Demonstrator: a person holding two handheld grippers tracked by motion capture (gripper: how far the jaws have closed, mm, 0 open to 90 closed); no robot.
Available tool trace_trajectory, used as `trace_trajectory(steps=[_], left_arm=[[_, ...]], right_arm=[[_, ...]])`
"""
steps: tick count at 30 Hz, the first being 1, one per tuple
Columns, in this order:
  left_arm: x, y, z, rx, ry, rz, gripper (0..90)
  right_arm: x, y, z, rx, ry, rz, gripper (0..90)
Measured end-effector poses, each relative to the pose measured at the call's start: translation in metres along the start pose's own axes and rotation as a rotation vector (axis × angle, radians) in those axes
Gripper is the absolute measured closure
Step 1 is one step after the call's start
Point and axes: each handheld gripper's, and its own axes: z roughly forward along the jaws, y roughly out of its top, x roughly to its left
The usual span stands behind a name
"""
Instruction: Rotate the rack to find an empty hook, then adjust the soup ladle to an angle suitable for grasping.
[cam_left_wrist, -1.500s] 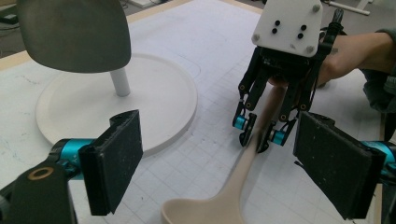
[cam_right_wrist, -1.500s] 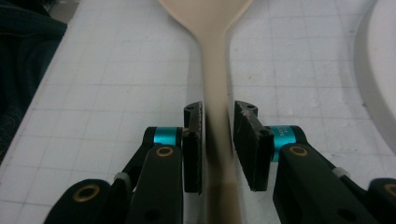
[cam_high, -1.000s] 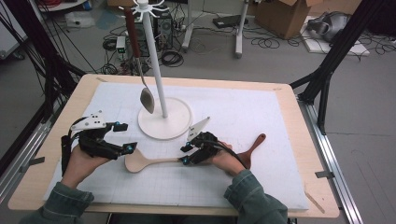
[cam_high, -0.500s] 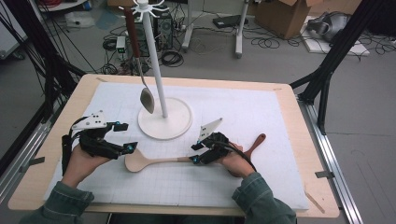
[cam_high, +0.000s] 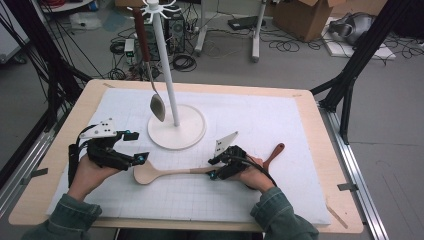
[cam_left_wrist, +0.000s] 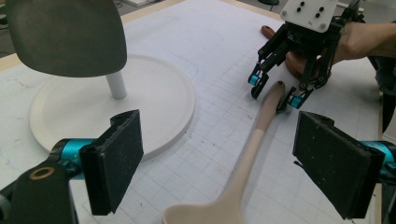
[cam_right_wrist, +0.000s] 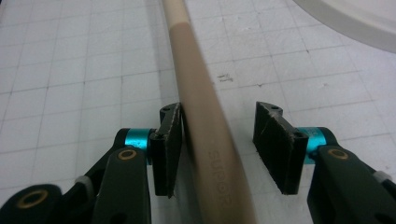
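A pale wooden spoon (cam_high: 165, 172) lies flat on the white grid mat (cam_high: 250, 120), bowl to the left and handle to the right. My right gripper (cam_high: 212, 169) is open astride the handle's far end. In the right gripper view the handle (cam_right_wrist: 205, 116) runs up between the jaws of that gripper (cam_right_wrist: 217, 135). The left pad (cam_right_wrist: 170, 140) touches the handle and the right pad stands clear of it. My left gripper (cam_high: 136, 146) is open just left of the spoon's bowl (cam_left_wrist: 201, 215), with nothing between its pads (cam_left_wrist: 116, 163).
A white hook stand (cam_high: 176, 125) rises behind the spoon. A metal spoon (cam_high: 157, 106) with a brown handle hangs from it. A second brown-handled utensil (cam_high: 274, 154) lies partly under the right hand. The mat covers a wooden table (cam_high: 320, 150).
The right hand slid a little to the right along the wooden spoon's handle, toward its end. The left hand and the spoon stayed where they were.
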Motion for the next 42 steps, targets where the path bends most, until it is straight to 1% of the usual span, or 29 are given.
trace_trajectory(steps=[3, 6, 7, 9, 12, 15, 19, 22, 24, 28, 31, 37, 42], left_arm=[[0.000, -0.001, 0.000, -0.003, 0.000, -0.003, 16.5], [0.001, -0.001, 0.000, 0.000, 0.001, -0.001, 16.5], [0.001, -0.001, 0.000, 0.002, 0.000, 0.000, 16.5], [0.000, -0.001, 0.001, 0.000, -0.002, -0.003, 16.5], [0.000, -0.001, 0.001, -0.001, -0.004, -0.004, 16.5], [0.000, -0.001, 0.002, 0.002, -0.008, -0.002, 16.5], [-0.001, -0.001, 0.004, 0.009, -0.014, 0.004, 16.6], [-0.002, 0.000, 0.006, 0.010, -0.020, 0.005, 17.0], [-0.002, 0.000, 0.006, 0.008, -0.025, 0.004, 17.2], [-0.003, 0.000, 0.008, 0.009, -0.032, 0.009, 18.0], [-0.004, 0.000, 0.009, 0.013, -0.039, 0.009, 18.6], [-0.005, 0.000, 0.012, 0.018, -0.049, 0.016, 20.3], [-0.008, 0.001, 0.016, 0.023, -0.066, 0.025, 22.2]], right_arm=[[0.001, -0.002, -0.003, 0.007, -0.001, -0.009, 53.8], [0.002, -0.004, -0.004, 0.001, -0.010, -0.029, 59.1], [0.002, -0.004, -0.004, 0.002, 0.009, -0.028, 64.3], [0.002, -0.003, -0.004, 0.002, 0.012, -0.049, 65.1], [0.002, -0.003, -0.005, 0.000, 0.028, -0.055, 66.3], [0.004, -0.002, -0.007, -0.002, 0.037, -0.070, 67.1], [0.005, 0.001, -0.014, -0.019, 0.051, -0.077, 67.7], [0.007, 0.005, -0.019, -0.042, 0.049, -0.087, 68.1], [0.008, 0.007, -0.022, -0.046, 0.054, -0.088, 68.3], [0.010, 0.011, -0.028, -0.052, 0.051, -0.097, 68.6], [0.010, 0.014, -0.033, -0.055, 0.051, -0.092, 68.7], [0.011, 0.021, -0.044, -0.058, 0.042, -0.099, 68.8], [0.014, 0.028, -0.051, -0.067, 0.039, -0.108, 68.9]])
